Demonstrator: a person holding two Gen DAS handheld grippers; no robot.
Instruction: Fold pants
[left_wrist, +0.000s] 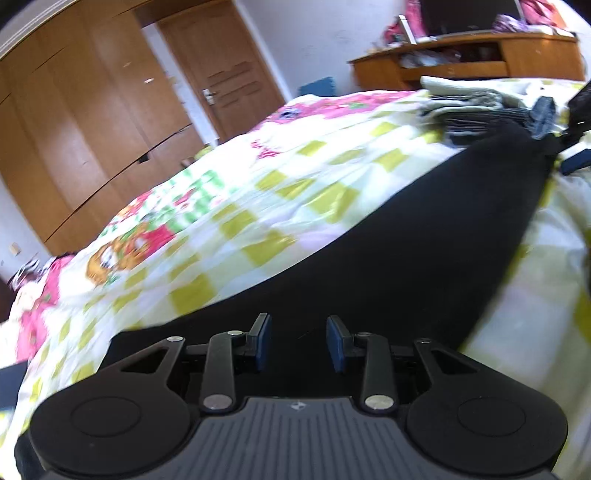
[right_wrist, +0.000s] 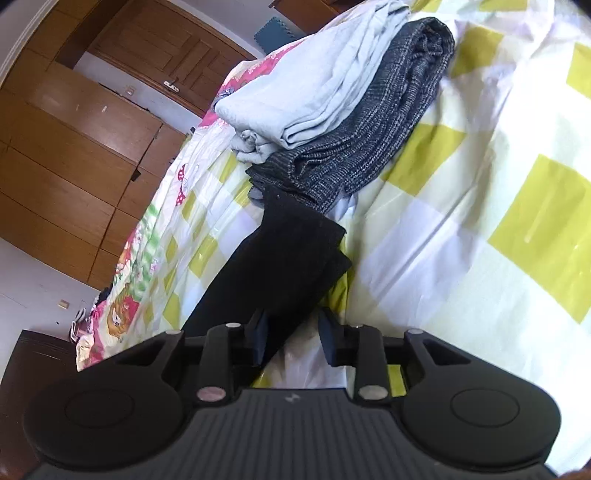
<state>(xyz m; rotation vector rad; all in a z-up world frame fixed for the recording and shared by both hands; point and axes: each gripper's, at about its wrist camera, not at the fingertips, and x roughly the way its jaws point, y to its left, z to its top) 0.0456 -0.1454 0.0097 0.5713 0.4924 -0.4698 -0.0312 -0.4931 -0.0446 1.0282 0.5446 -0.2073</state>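
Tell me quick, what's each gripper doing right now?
Left gripper: jaws apart over the black fabric pants; a grip cannot be told.
Right gripper: jaws apart, black pants between them, grip unclear.

the left gripper (left_wrist: 299, 341) hangs over black pants (left_wrist: 388, 251), its blue pads apart with dark cloth showing between them. the pants stretch far right across a checked bedsheet (left_wrist: 258, 206) to the right gripper (left_wrist: 545, 116). folded clothes (left_wrist: 465, 107) lie beyond. a wooden wardrobe (left_wrist: 85, 129) stands far left.

Three garments (right_wrist: 280, 258), two grippers (left_wrist: 299, 343)
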